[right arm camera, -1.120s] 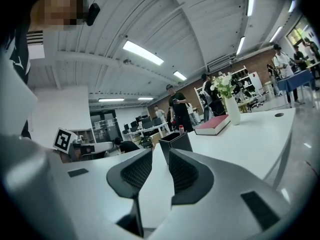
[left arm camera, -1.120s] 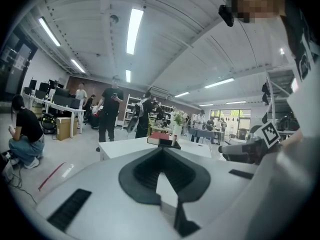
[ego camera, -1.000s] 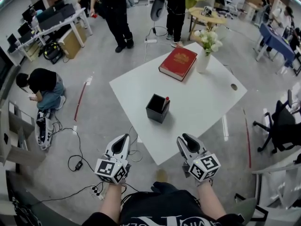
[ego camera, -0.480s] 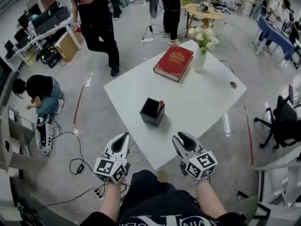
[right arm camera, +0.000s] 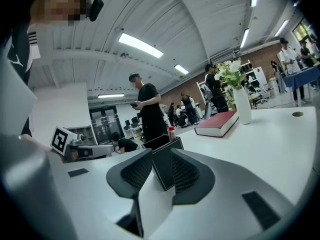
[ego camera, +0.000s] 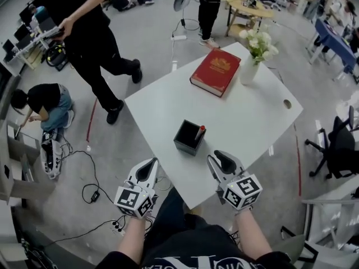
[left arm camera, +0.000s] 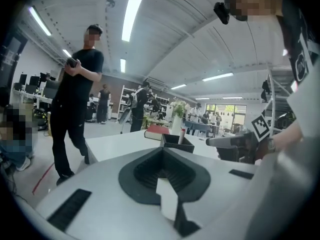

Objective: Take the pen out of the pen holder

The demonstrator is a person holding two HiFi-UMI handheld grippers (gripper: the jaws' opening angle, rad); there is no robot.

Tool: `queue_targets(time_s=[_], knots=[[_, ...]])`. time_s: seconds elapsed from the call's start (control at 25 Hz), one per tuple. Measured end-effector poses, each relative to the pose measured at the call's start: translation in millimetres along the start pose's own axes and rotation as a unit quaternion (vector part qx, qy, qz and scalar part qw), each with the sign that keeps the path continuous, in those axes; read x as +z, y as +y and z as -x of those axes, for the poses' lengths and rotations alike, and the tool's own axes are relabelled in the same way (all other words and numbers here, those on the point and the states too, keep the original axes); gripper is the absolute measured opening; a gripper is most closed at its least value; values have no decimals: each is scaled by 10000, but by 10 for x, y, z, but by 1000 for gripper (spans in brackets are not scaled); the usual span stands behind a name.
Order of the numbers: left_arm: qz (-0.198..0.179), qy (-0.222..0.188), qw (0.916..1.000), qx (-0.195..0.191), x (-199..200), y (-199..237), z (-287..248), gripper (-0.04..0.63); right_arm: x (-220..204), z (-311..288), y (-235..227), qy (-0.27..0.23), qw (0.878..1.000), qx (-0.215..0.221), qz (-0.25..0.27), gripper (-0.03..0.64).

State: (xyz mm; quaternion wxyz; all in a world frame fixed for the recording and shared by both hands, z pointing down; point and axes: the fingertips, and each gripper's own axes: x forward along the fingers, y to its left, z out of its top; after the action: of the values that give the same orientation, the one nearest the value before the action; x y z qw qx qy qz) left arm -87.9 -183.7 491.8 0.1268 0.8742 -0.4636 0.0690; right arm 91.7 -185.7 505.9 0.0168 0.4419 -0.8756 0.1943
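A black square pen holder (ego camera: 188, 138) stands on the white table (ego camera: 241, 116), near its front corner. A pen with a red cap (ego camera: 199, 131) sticks up at the holder's right side. My left gripper (ego camera: 148, 168) hangs open just off the table's front-left edge, nothing between its fingers. My right gripper (ego camera: 222, 161) is open over the front edge, a little short of the holder and to its right. The left gripper view shows the holder (left arm camera: 177, 140) and pen (left arm camera: 182, 134) ahead beyond the gripper (left arm camera: 164, 155). In the right gripper view the holder (right arm camera: 159, 142) and pen (right arm camera: 171, 133) show past the gripper (right arm camera: 161, 155).
A red book (ego camera: 218, 72) and a white vase of flowers (ego camera: 251, 66) stand at the table's far side. A person in black (ego camera: 84, 32) walks at the left; another crouches on the floor (ego camera: 45, 102). Cables and a power strip (ego camera: 115, 226) lie by my feet.
Both grippers have moved forward to the table's front edge, nearer the pen holder. The person in black has walked leftward across the floor.
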Motion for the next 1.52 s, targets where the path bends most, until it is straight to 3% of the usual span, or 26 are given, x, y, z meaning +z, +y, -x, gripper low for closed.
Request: queue_targets(time_s=[0.52, 0.92, 1.08, 1.52], knots=[[115, -61, 9995, -284, 196, 435, -607, 2, 285, -780, -223, 435, 9972, -124, 595, 139], [153, 69, 9995, -286, 179, 567, -772, 2, 305, -950, -218, 709, 9879, -167, 1366, 135], [152, 54, 9995, -257, 191, 590, -767, 2, 338, -958, -208, 666, 9857, -216, 1533, 84], [174, -29, 9997, -193, 238, 582, -669, 2, 535, -881, -18, 307, 9882, -19, 1500, 83]])
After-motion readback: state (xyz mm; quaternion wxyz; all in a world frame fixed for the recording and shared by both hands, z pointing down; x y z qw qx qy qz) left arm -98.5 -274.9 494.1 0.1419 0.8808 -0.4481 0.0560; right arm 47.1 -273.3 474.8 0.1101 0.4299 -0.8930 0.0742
